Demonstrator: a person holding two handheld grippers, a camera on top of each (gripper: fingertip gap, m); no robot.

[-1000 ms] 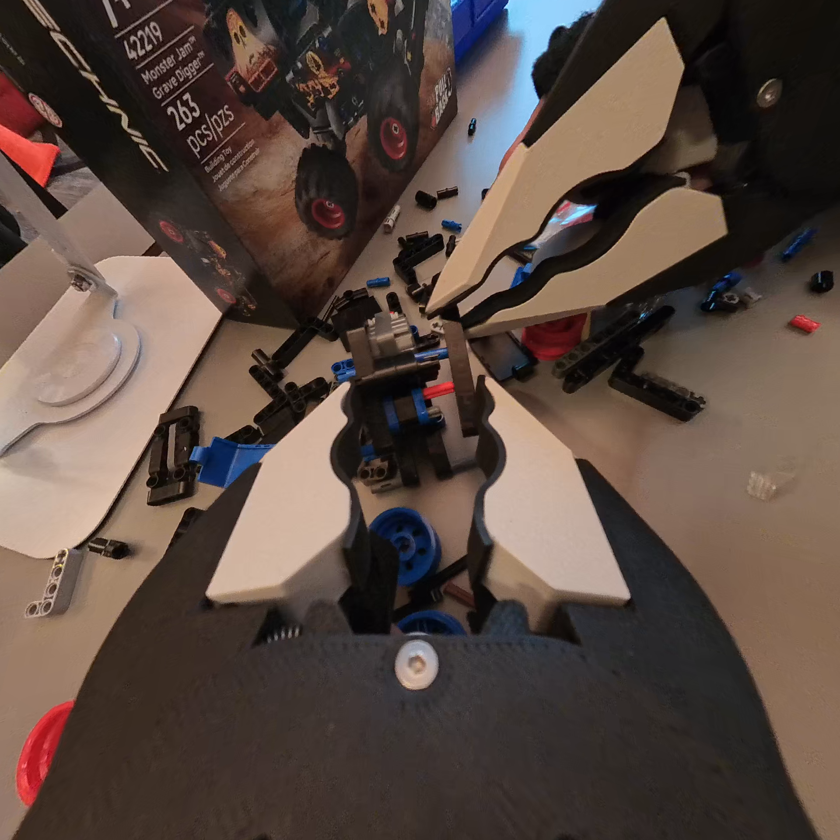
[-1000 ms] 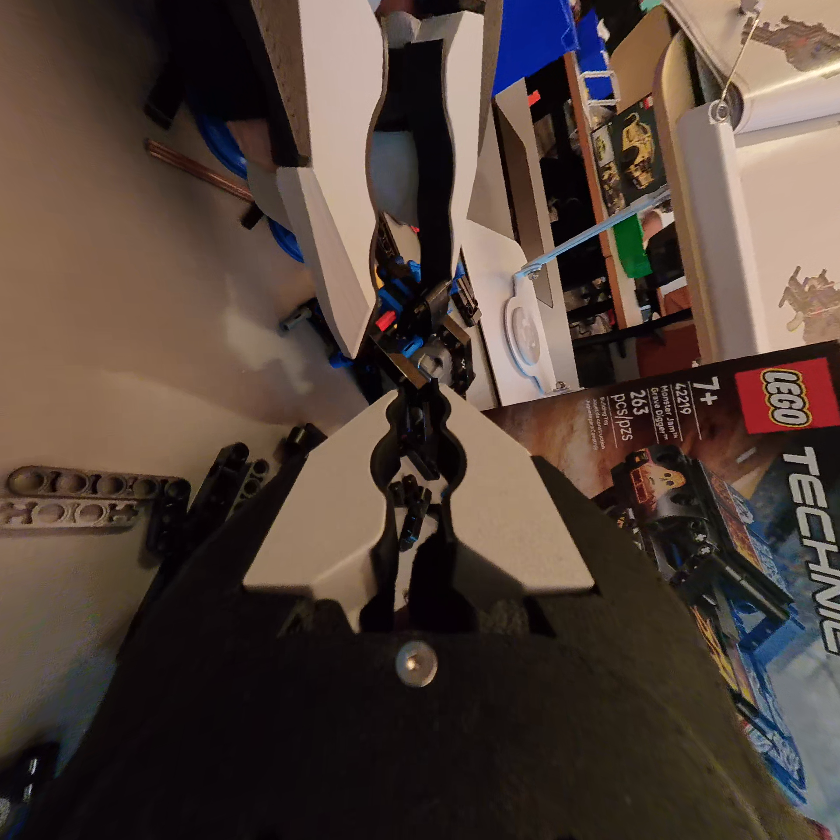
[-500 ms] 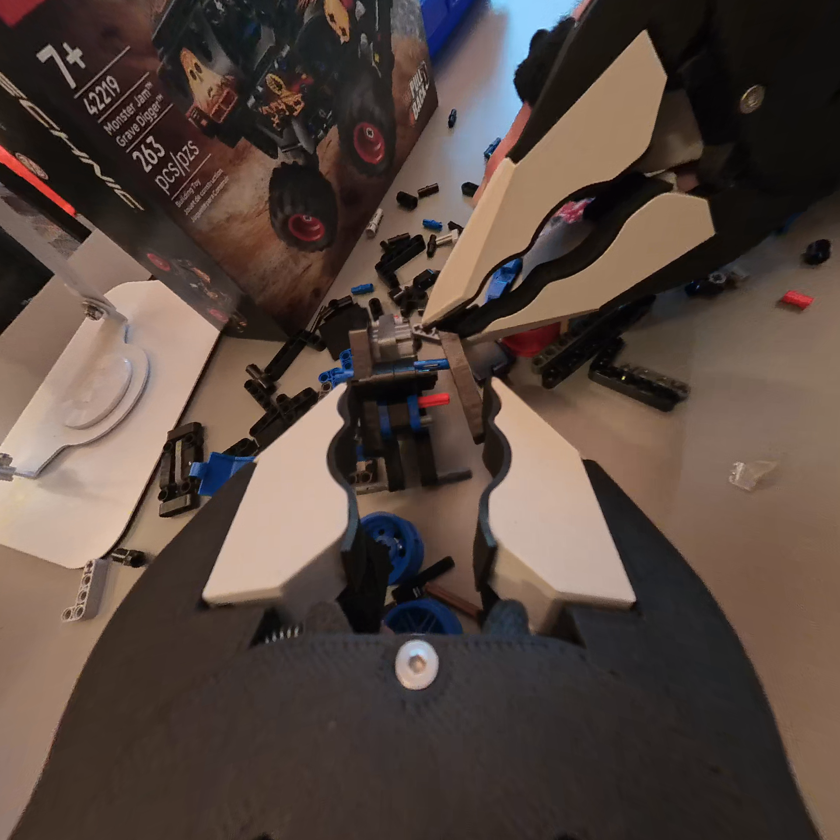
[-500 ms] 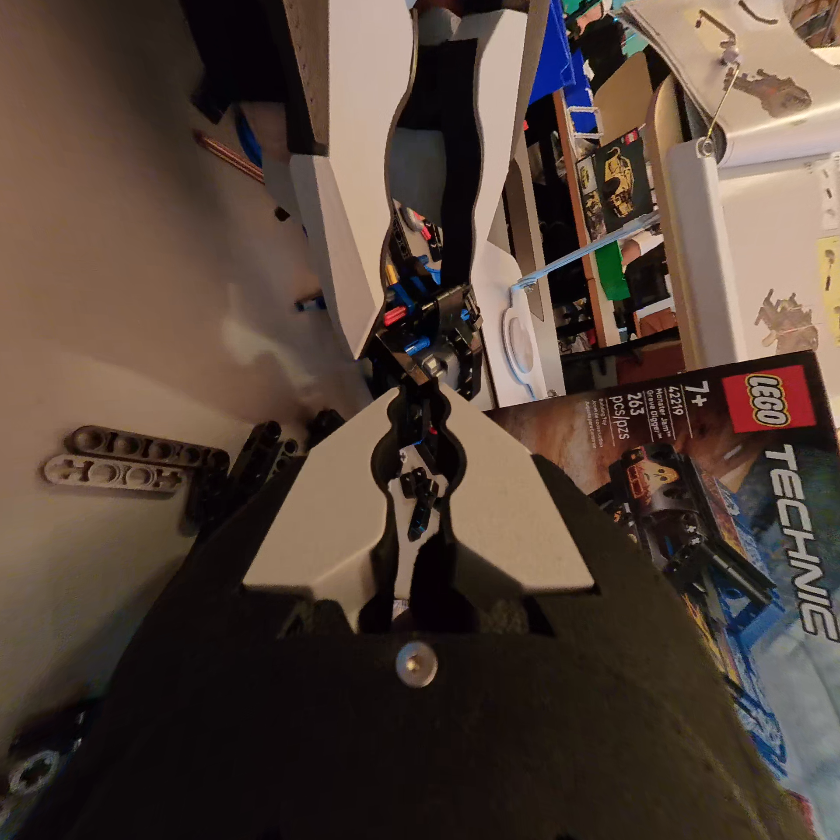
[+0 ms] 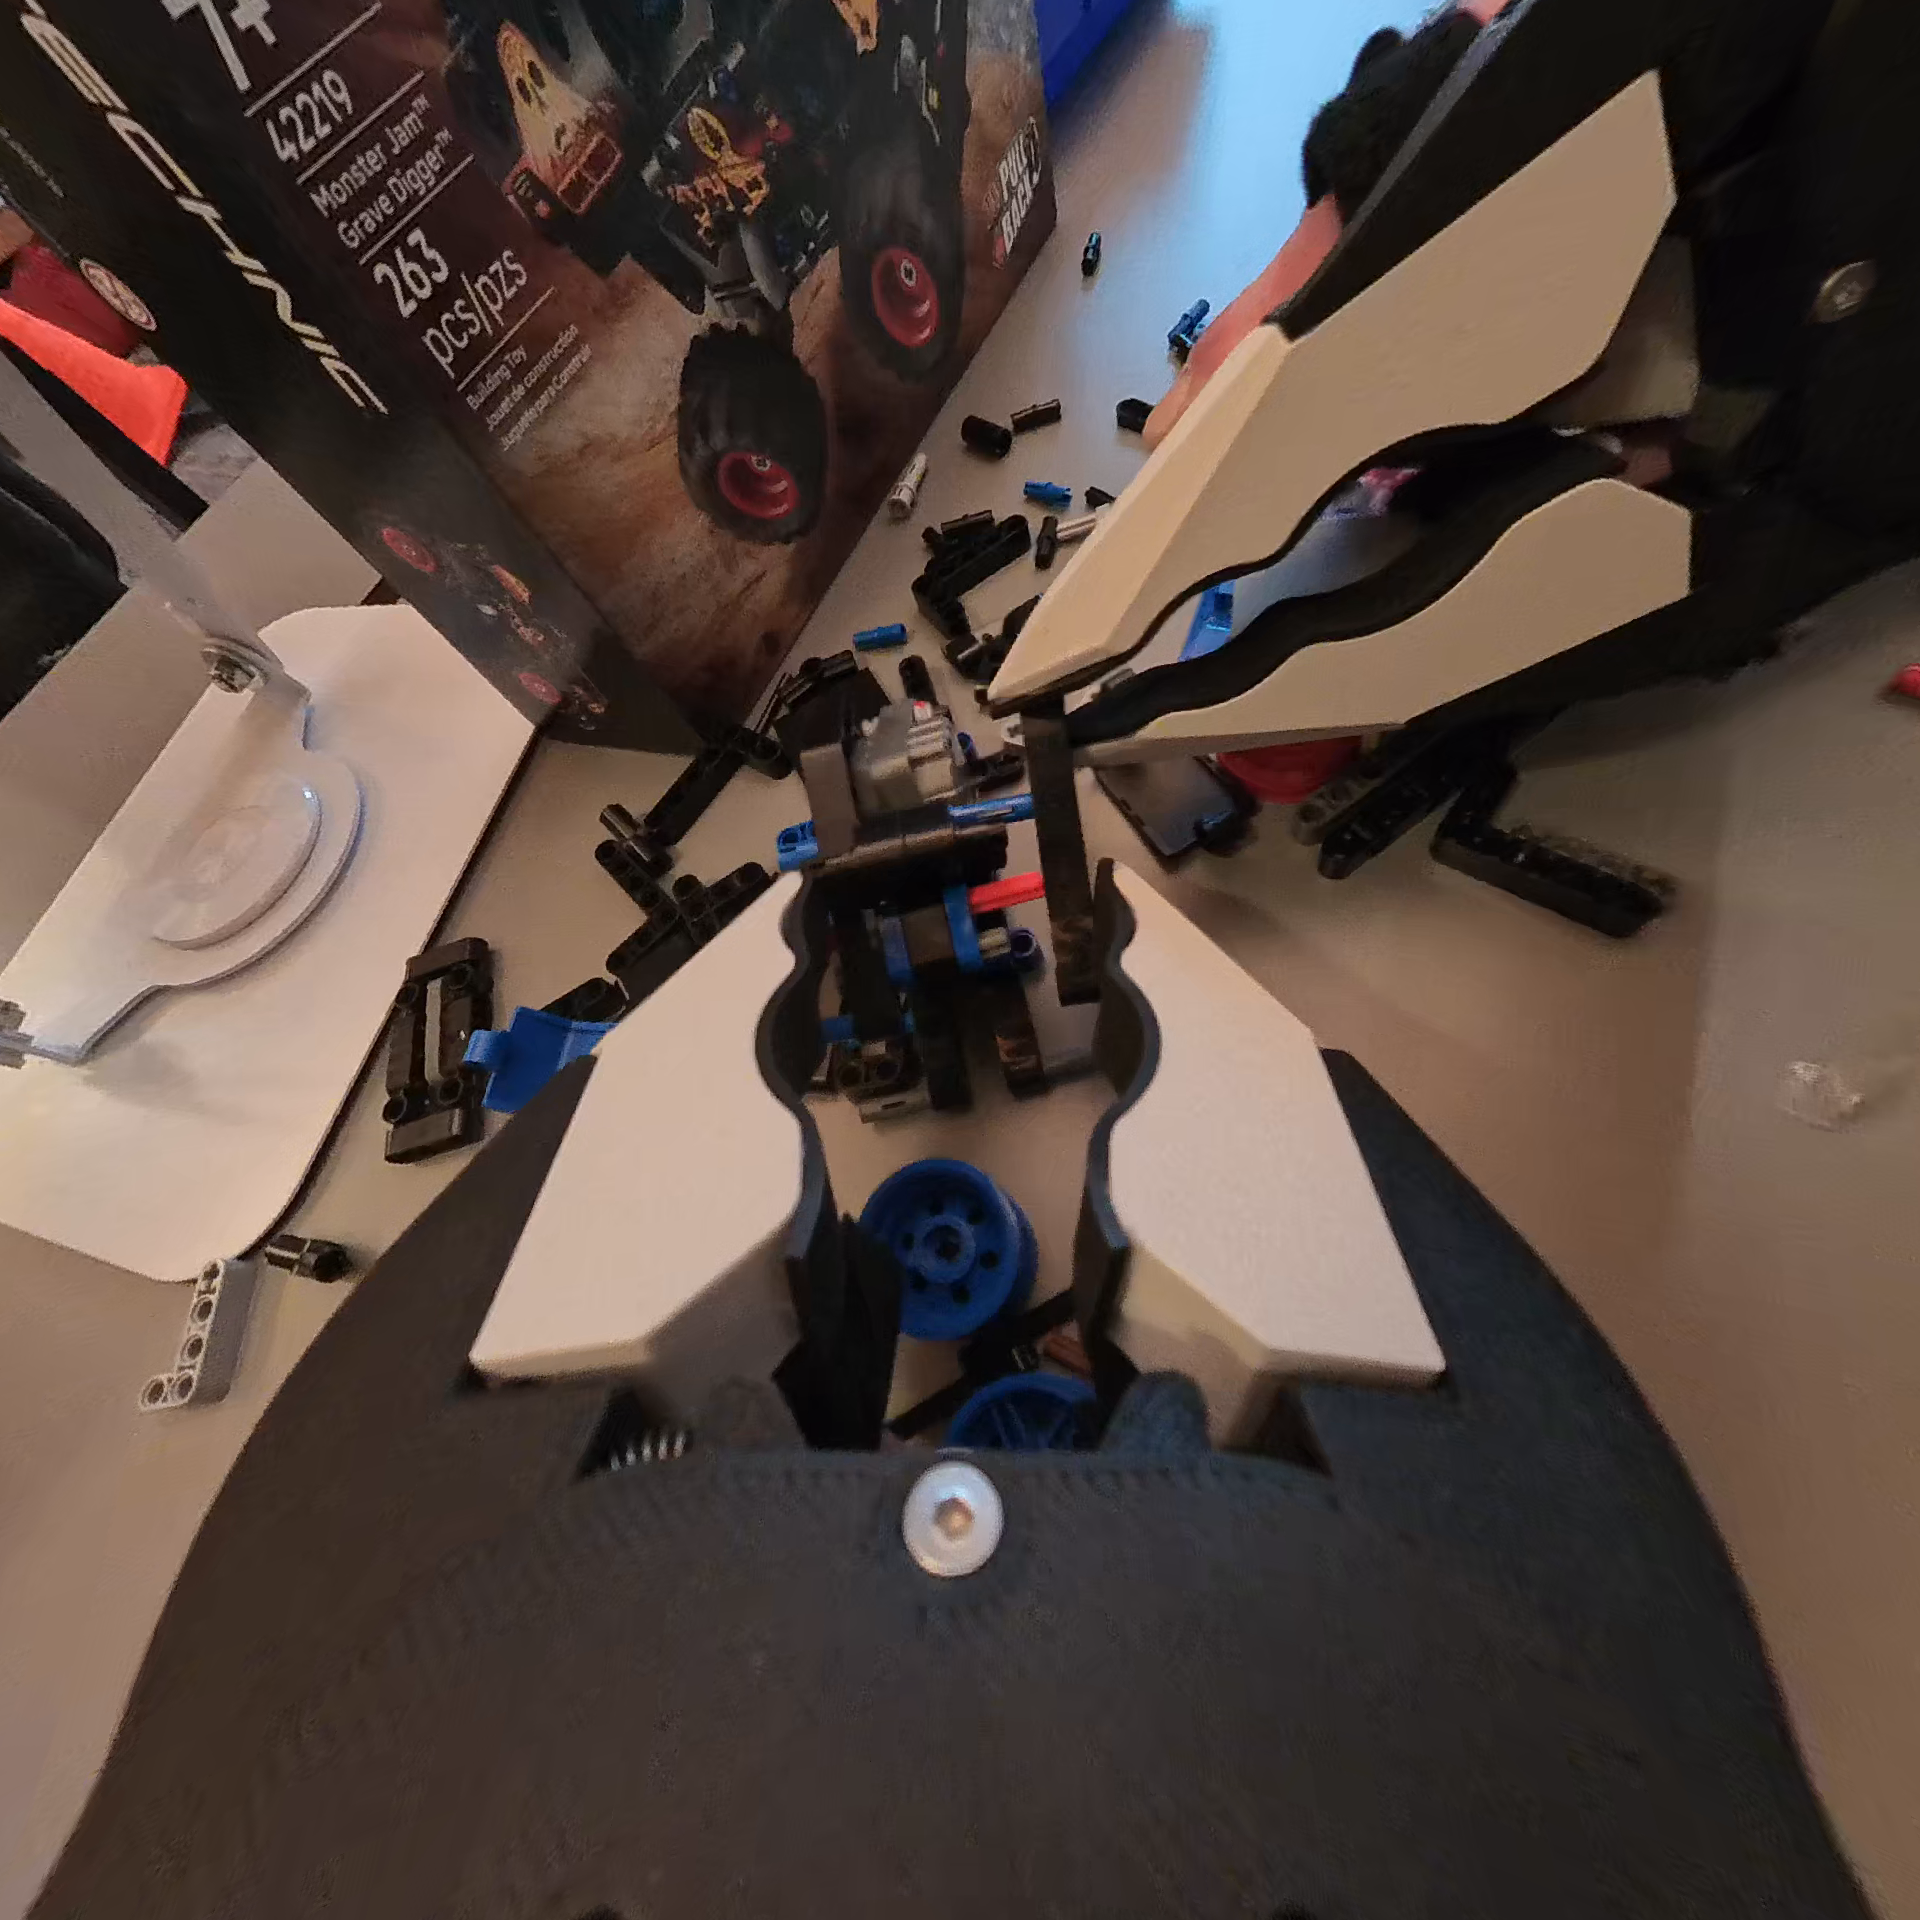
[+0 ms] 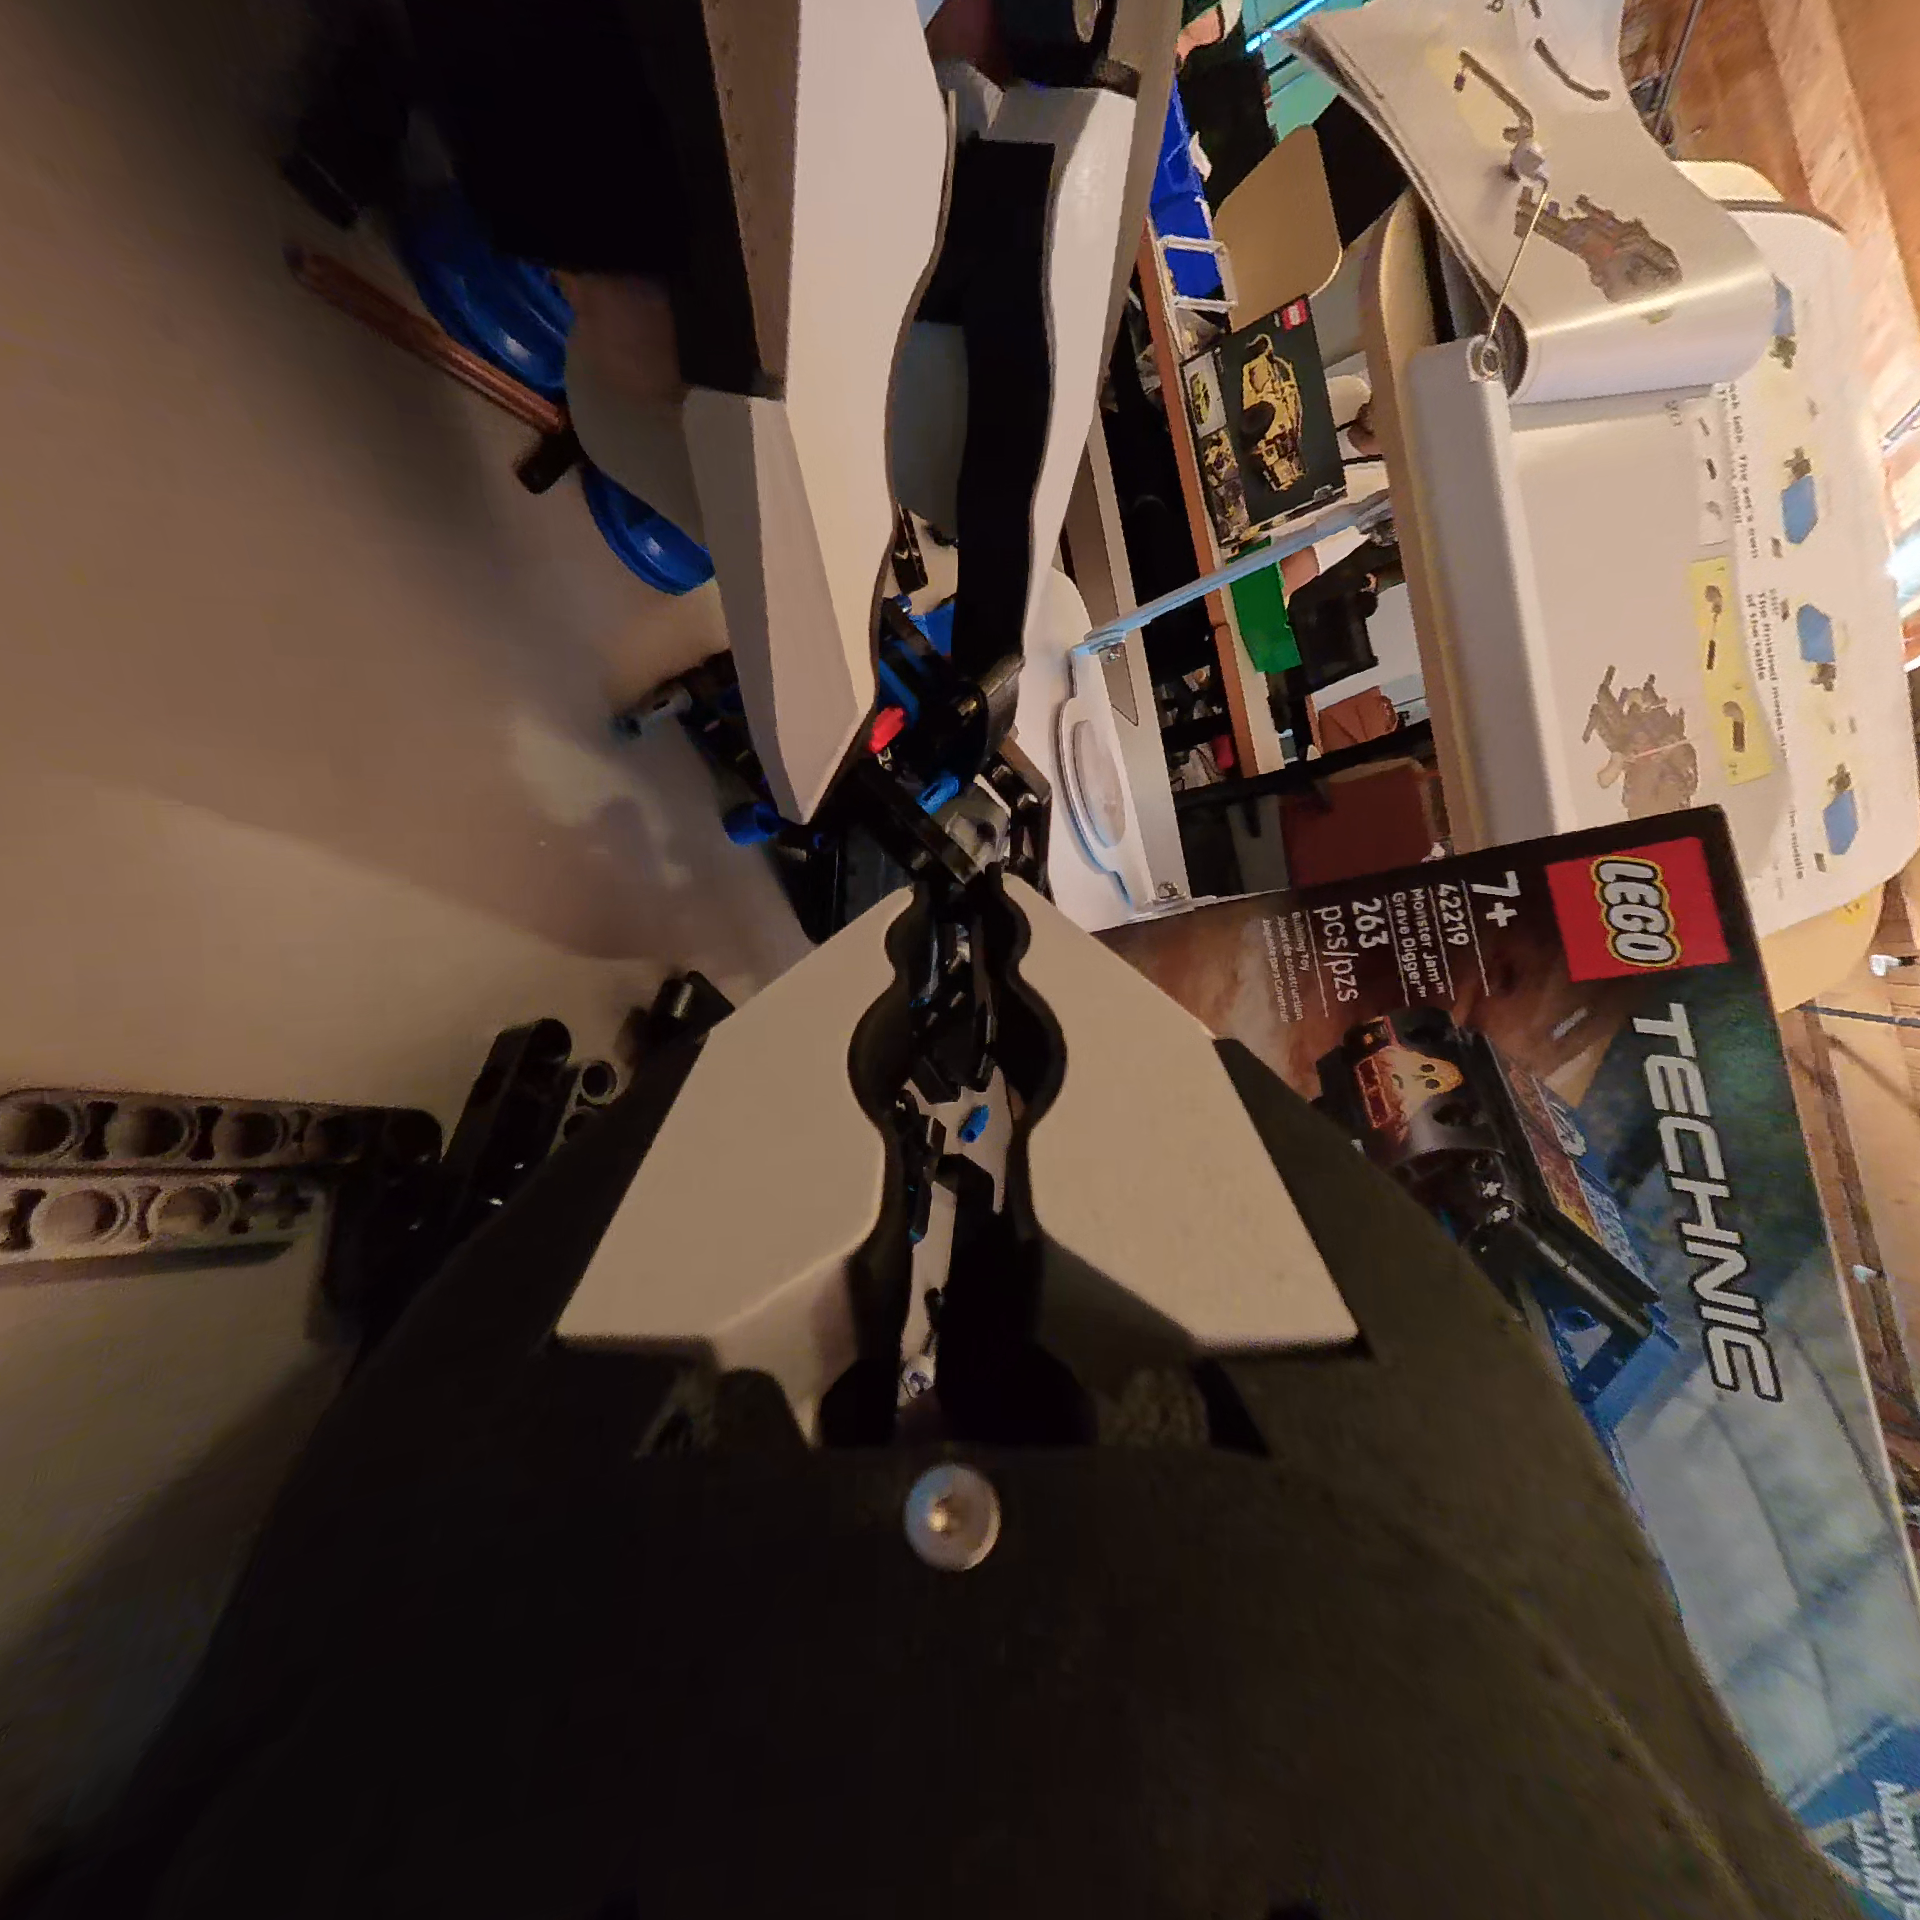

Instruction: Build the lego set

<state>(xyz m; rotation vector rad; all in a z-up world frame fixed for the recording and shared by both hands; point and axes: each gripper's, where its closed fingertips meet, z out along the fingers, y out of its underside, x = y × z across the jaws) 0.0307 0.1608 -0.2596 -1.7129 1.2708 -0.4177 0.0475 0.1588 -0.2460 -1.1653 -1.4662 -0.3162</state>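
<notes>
Build is judged early: a small black, grey and blue beam sub-assembly (image 5: 925,914) is gripped above the table by the left gripper (image 5: 951,894). A long black beam (image 5: 1062,883) is pinched by the right gripper (image 5: 1023,707) against its side. Loose black beams (image 5: 665,894) and blue wheel hubs (image 5: 945,1247) remain unused. Pin engagement is hidden.

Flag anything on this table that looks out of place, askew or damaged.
Nothing looks damaged. Loose pieces lie scattered over the table around the set's box, as in any build. The one askew thing is the long black beam in the right claw: it stands beside the half-built model, not visibly seated on it.
</notes>
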